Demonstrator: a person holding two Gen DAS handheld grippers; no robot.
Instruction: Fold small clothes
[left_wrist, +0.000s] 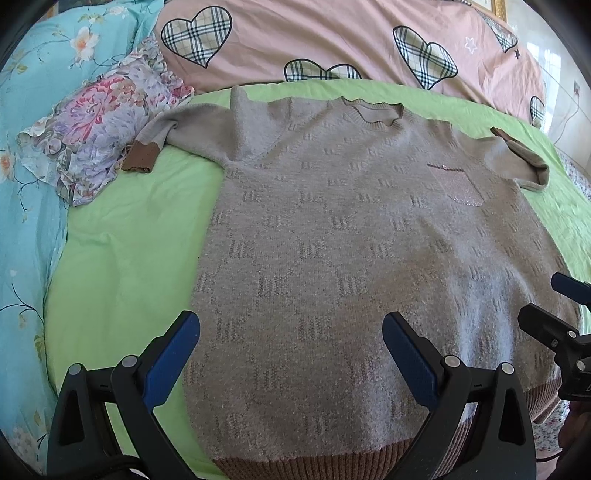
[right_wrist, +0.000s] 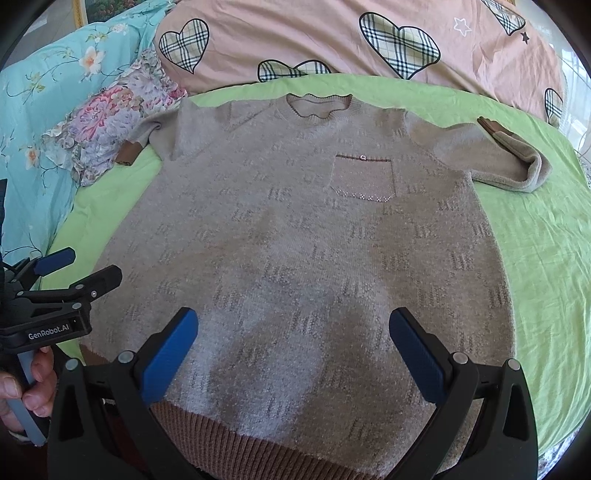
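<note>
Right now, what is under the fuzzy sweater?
The sweater lies flat on a green sheet, which shows all around it. Whatever lies beneath the sweater's middle is covered, so I cannot tell.

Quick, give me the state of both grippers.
Left gripper: open, empty, over the sweater.
Right gripper: open, empty, over the sweater's hem end.

Left black gripper with blue-padded fingers (left_wrist: 291, 354): spread wide, nothing between. Right black gripper, same blue pads (right_wrist: 293, 354): also wide apart, empty. Bare hand (right_wrist: 26, 387) wrapped round left grip handle.
</note>
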